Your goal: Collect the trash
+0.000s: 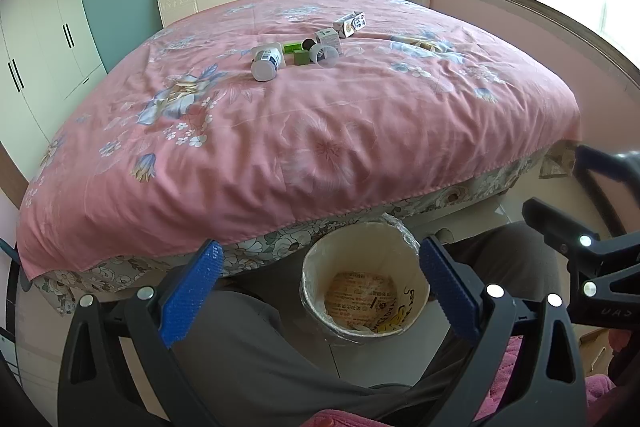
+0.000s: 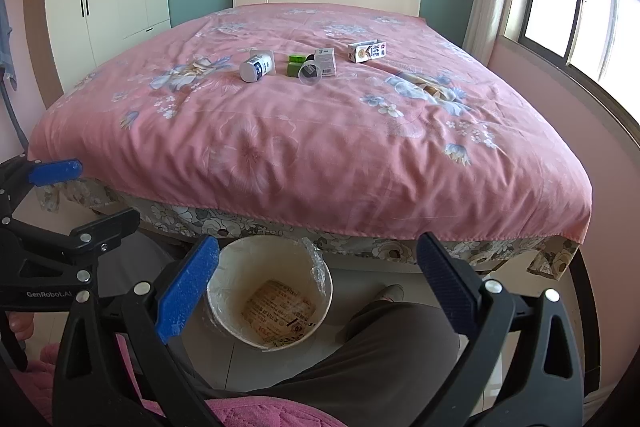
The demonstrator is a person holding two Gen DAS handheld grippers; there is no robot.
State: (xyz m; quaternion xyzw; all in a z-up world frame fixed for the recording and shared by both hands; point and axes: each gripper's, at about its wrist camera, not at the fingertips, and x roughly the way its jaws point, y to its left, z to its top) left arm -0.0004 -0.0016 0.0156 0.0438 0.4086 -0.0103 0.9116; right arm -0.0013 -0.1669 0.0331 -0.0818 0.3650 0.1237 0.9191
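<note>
Left wrist view: the left gripper (image 1: 320, 291) hangs with fingers spread wide, nothing between them, above the bin (image 1: 362, 287) on the floor by the bed (image 1: 280, 131). The bin is lined with clear film and seems to hold only printed paper at the bottom. The trash sits mid-bed: a bottle (image 1: 267, 61), a clear cup (image 1: 323, 55), green boxes (image 1: 297, 51) and a carton (image 1: 350, 23).

Right wrist view: the right gripper (image 2: 316, 287) is likewise released and empty. The bottle (image 2: 257, 66) looks rigid, smooth and apt to roll; take it across the body. The cup (image 2: 310, 73) is probably light and crushable, so pinch its rim gently. The carton (image 2: 366, 51) likely dents; grip its flat sides.
</note>
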